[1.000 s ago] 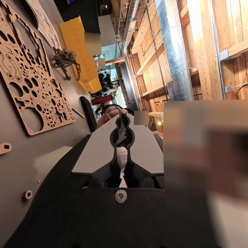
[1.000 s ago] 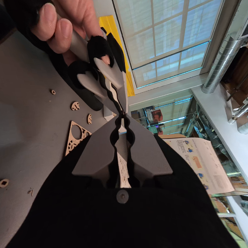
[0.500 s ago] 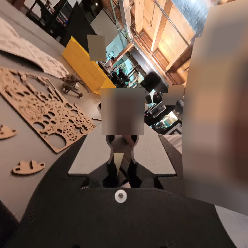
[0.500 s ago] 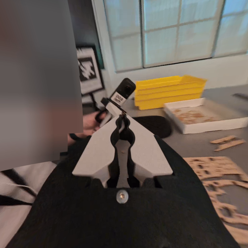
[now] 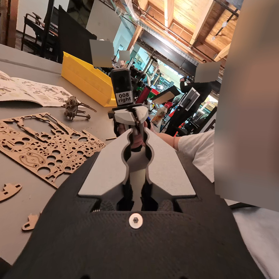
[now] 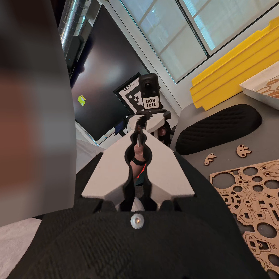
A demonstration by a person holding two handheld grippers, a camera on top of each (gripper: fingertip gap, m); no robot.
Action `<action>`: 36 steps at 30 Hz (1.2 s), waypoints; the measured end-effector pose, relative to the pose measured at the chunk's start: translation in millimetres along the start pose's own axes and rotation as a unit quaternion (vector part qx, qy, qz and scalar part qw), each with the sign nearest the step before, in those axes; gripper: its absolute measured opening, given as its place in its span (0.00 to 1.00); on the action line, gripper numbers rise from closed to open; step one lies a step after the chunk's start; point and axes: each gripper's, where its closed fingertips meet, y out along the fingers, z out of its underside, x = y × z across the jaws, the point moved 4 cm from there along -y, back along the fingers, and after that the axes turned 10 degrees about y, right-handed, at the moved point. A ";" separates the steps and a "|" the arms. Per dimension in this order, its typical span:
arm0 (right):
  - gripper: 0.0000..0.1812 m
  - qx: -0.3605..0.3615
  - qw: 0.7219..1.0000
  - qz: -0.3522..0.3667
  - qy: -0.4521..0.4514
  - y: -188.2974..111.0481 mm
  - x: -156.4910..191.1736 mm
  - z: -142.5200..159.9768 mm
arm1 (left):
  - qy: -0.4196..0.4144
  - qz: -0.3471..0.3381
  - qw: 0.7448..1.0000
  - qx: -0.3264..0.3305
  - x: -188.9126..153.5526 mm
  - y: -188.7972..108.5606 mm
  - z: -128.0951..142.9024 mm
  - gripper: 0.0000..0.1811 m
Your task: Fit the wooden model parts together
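My two grippers face each other tip to tip above the table's near edge. My left gripper [image 5: 137, 131] is open, its fingers a little apart. It also shows head-on in the right wrist view [image 6: 145, 120]. My right gripper [image 6: 138, 133] is shut on a thin pale wooden part [image 6: 139, 139] that pokes out at its tips. In the left wrist view the right gripper [image 5: 134, 116] reaches between the left fingers. A cut-out wooden parts sheet [image 5: 37, 151] lies flat on the table and also shows in the right wrist view [image 6: 249, 203]. A partly built dark model [image 5: 72, 108] stands behind the sheet.
Loose wooden parts lie on the grey table [image 5: 22, 211]: two [image 5: 9, 191] [image 5: 30, 222] by the left gripper, two [image 6: 243, 151] [image 6: 209, 158] by the right. Also there are an instruction booklet [image 5: 30, 90], yellow bins [image 5: 87, 81], a black pad [image 6: 218, 132] and a white tray [image 6: 264, 89]. Left tips and right tips are each some 25 cm from the partly built dark model [image 5: 72, 108].
Both grippers have swung round and now face each other, level over the table edge. The left gripper, shut on the thin part a second ago, has opened. The right stays shut.
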 end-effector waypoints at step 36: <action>0.04 0.550 0.784 0.172 -0.229 34.1 -16.5 11.8 | 0.134 -0.104 0.966 0.195 1.7 -10.7 26.2 0.01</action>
